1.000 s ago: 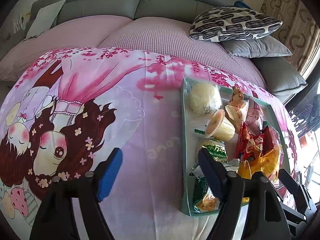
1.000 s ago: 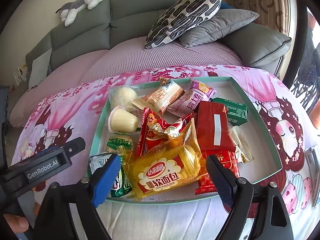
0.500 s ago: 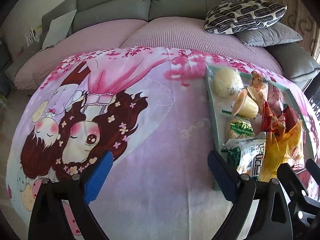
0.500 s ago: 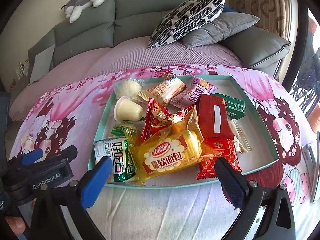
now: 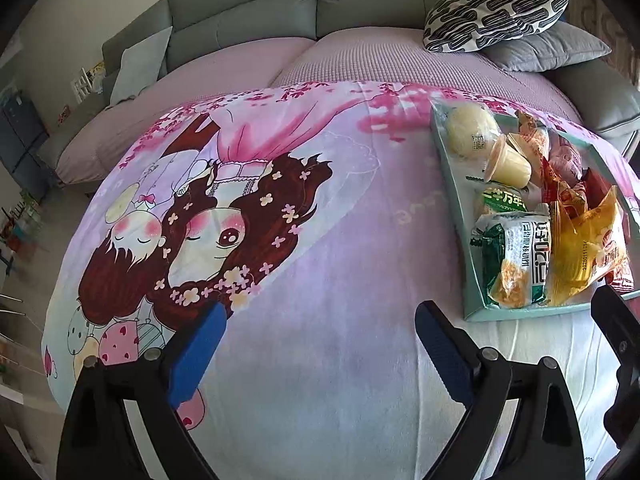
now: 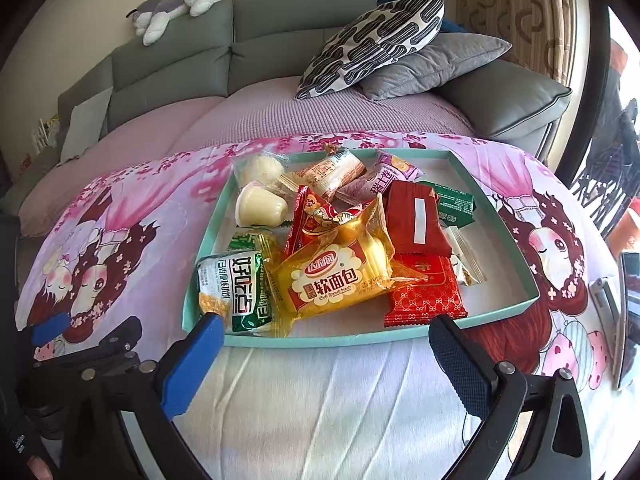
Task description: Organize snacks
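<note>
A: Where do we stand with the left gripper [image 5: 318, 350]?

B: We have it spread wide, nothing between its blue pads, and it hangs over bare cartoon-print cloth [image 5: 320, 240]. That whole stretch of cloth is flat and free of snacks, reaching to the cloth's rounded edge on the view's left.

A: And the snacks?

B: All of them lie in the teal tray [image 6: 320, 338], which sits to the right of our left gripper. Its near rim runs just beyond the right gripper [image 6: 324, 338], whose jaws also stand fully apart and hold nothing.

A: What crowds the near edge?

B: The green-and-white packet [image 6: 236, 288] presses into the tray's near left corner, right by our left pad. Beside it the yellow bread bag [image 6: 336, 276] lies over a red foil packet [image 6: 424, 292]. A pudding cup [image 6: 260, 210] lies on its side further back, near the left wall.

A: Any room inside?

B: The right side of the tray floor is bare, along the right wall and the near right corner. Outside, white cloth lies open between us and the rim. A dark flat device [image 6: 626, 312] lies at the far right edge of the cloth.
</note>
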### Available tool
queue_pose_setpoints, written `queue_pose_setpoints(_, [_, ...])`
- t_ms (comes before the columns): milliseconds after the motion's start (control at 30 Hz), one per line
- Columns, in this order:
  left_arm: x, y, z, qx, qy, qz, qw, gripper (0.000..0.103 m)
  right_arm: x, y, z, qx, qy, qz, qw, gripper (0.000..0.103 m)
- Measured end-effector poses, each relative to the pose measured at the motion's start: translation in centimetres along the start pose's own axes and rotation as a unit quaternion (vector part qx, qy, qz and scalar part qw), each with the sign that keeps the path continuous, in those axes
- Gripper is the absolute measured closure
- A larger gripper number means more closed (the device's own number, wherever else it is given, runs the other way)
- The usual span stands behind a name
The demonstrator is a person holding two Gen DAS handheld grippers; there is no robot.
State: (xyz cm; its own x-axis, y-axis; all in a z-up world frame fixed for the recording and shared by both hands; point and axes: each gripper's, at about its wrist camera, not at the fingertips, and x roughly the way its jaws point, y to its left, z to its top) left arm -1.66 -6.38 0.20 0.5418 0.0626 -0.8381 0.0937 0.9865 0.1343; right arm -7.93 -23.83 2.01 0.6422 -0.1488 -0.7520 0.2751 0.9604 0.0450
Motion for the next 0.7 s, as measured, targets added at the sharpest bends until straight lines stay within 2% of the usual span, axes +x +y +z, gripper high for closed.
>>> queue_pose_setpoints(700, [0.7, 0.5, 0.0, -0.009, 0.001, -0.012, 0.9999, 0.007, 0.7, 0.1, -0.2, -0.011, 0.008, -0.014, 1.0, 0.0])
